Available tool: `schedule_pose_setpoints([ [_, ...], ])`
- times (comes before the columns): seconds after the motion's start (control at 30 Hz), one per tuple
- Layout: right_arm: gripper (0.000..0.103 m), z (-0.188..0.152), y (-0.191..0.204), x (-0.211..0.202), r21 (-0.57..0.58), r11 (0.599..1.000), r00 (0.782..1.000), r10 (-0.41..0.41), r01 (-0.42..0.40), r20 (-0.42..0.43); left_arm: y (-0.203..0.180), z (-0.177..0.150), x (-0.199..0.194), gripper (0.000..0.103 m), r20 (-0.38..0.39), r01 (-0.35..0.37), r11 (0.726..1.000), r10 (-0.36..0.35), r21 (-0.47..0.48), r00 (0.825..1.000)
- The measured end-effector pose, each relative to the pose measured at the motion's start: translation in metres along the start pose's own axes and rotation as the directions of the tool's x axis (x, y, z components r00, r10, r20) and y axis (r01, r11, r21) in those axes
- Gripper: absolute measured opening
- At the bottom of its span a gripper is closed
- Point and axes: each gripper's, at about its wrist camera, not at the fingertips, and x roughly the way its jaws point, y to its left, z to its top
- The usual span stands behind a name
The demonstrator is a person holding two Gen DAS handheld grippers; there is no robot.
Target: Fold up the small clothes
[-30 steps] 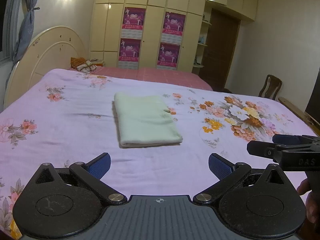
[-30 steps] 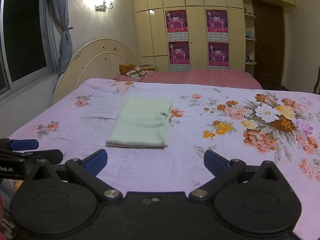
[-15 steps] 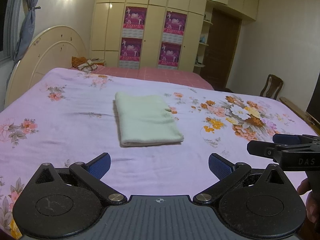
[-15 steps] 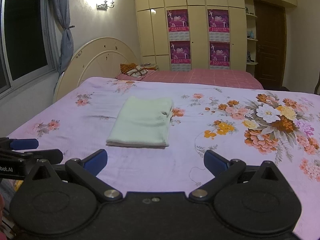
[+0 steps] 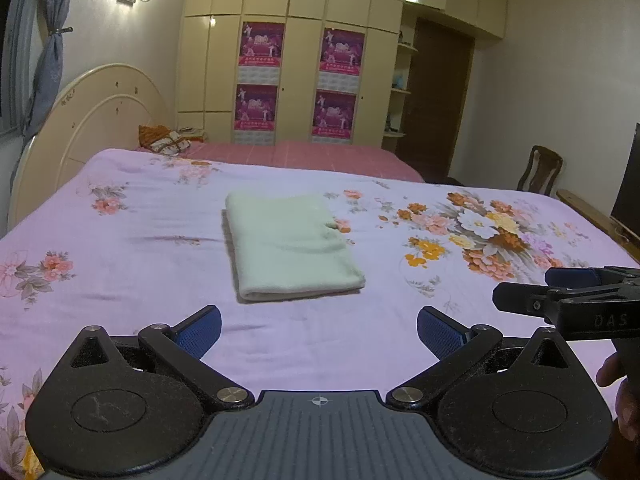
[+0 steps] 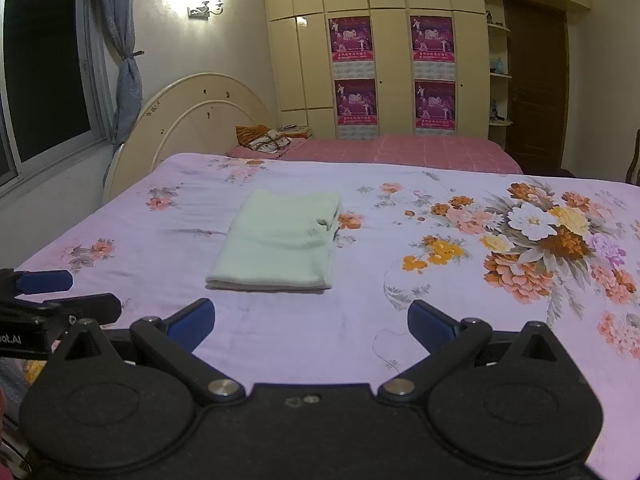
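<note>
The pale green folded cloth, a soft rectangle of small clothing point(image 5: 292, 246), lies flat on the lilac bedsheet with flower print point(image 5: 120, 280), near the middle of the bed. It is straight ahead of both grippers and well apart from them. Its long axis runs away from the cameras, and a short folded edge faces them.

The left gripper point(image 5: 319, 330) has its 2 blue pads spread wide and holds nothing. The right gripper point(image 6: 311, 322) is the same, wide apart and empty.

In the left wrist view the cloth sits almost on the centre line, so I judge the left gripper is a little nearer in line with it. In the right wrist view it lies left of centre.

The right view shows the layered right edge with a small notch; the left view shows instead the thick folded left side.
</note>
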Motion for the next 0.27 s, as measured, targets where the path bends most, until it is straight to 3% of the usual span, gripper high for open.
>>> schedule_pose_setpoints([
  [0.27,0.102,0.0013,0.0013,0.0007,-0.003,1.0,1.0,0.005,-0.005,0.002,0.0013,0.0005,-0.0025,0.103,0.016,0.015,1.0,-0.015,0.02,1.0],
])
